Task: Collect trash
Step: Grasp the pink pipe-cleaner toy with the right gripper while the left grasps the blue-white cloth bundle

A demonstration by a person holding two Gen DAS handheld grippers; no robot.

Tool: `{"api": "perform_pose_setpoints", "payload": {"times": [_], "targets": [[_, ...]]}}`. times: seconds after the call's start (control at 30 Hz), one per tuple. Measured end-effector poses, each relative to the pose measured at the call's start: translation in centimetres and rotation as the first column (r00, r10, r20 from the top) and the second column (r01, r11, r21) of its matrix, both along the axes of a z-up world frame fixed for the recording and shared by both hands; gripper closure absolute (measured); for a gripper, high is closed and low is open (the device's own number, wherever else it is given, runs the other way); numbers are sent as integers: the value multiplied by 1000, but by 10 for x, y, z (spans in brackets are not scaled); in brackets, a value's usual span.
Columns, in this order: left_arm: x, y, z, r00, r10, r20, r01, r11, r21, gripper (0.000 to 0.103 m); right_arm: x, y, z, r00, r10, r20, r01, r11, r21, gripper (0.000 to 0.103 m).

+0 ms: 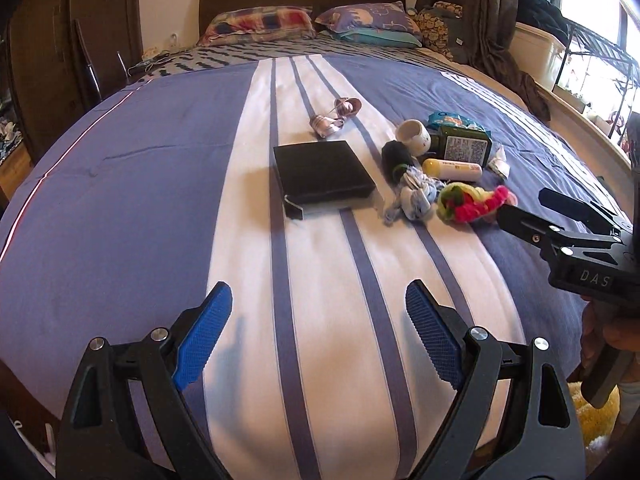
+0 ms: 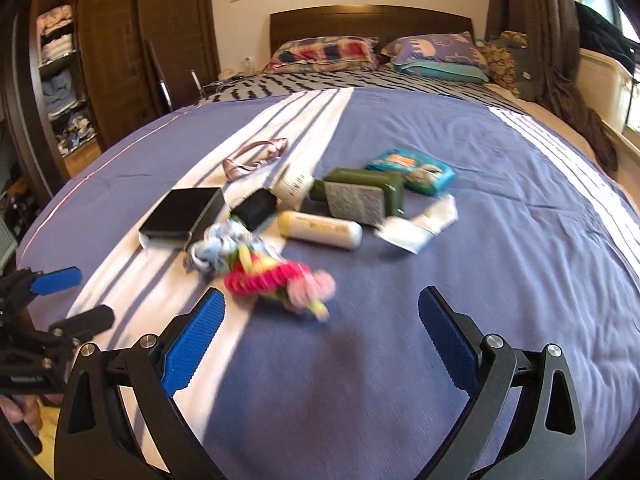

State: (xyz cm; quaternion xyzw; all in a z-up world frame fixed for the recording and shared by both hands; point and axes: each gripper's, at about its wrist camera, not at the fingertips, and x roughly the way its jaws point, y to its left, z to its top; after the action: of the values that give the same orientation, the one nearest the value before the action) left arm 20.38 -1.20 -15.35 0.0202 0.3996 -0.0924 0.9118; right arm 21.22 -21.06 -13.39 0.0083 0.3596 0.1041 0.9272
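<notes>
Loose items lie on the bed: a black flat box (image 1: 322, 171) (image 2: 182, 218), a pink ribbon (image 1: 335, 118) (image 2: 256, 158), a white cup (image 1: 414, 136), a green packet (image 1: 466, 146) (image 2: 362, 196), a blue wipes pack (image 2: 412, 166), a cream tube (image 1: 452, 169) (image 2: 320, 230), crumpled white paper (image 2: 418, 226), a blue-white knotted rope (image 1: 416, 198) and a pink-green knitted toy (image 1: 472, 200) (image 2: 276, 278). My left gripper (image 1: 318, 336) is open and empty over the bedspread, short of the box. My right gripper (image 2: 322, 334) is open and empty, just short of the knitted toy; it also shows in the left wrist view (image 1: 520, 206).
The striped blue and white bedspread (image 1: 160, 200) covers a large bed with pillows (image 1: 260, 24) and a dark headboard at the far end. A wardrobe (image 2: 60, 60) stands on the left, curtains and a window on the right. A yellow rug (image 1: 596, 420) lies by the bed.
</notes>
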Motion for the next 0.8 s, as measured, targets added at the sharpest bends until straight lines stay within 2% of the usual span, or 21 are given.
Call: {"api": "perform_pose_setpoints", "payload": {"times": [0.1, 0.13, 0.17, 0.2, 0.23, 0.27, 0.37, 0.5, 0.57, 0.63, 0.7, 0.8], "targets": [[9, -1, 0, 1000, 0, -1, 0, 1000, -1, 19, 13, 9, -4, 999, 29, -15, -29, 1000, -8, 8], [11, -2, 0, 1000, -2, -1, 2, 1000, -1, 19, 16, 11, -7, 999, 41, -25, -41, 999, -7, 14], [14, -3, 0, 1000, -5, -1, 5, 1000, 0, 19, 20, 13, -10, 997, 64, -39, -64, 998, 1, 27], [15, -5, 0, 1000, -8, -1, 8, 1000, 3, 19, 21, 15, -11, 996, 82, -47, -81, 997, 10, 33], [18, -7, -1, 1000, -12, -3, 12, 1000, 5, 19, 22, 15, -13, 993, 104, -55, -103, 994, 24, 45], [18, -9, -2, 1000, -16, -3, 16, 1000, 4, 19, 21, 16, -13, 991, 122, -58, -120, 992, 37, 47], [24, -18, -2, 999, -37, -1, 37, 999, -2, 19, 14, 16, -11, 992, 121, -41, -120, 993, 17, 51], [33, -33, -2, 997, -76, 1, 76, 997, -19, 21, 2, -2, -2, 998, 68, -9, -67, 997, 42, 51], [38, -42, -1, 995, -102, 6, 102, 994, -37, 28, -2, -10, 1, 999, 40, 1, -40, 998, 40, 51], [44, -52, 1, 990, -137, 5, 138, 988, -66, 49, -3, -18, 2, 1000, 15, 3, -15, 999, 36, 51], [48, -63, 5, 986, -166, 17, 167, 983, -75, 57, -2, -26, -1, 1000, -7, -4, 8, 999, 36, 51], [52, -75, 10, 980, -195, 41, 197, 979, -55, 61, 0, -36, -6, 999, -31, -18, 32, 999, 43, 51]]}}
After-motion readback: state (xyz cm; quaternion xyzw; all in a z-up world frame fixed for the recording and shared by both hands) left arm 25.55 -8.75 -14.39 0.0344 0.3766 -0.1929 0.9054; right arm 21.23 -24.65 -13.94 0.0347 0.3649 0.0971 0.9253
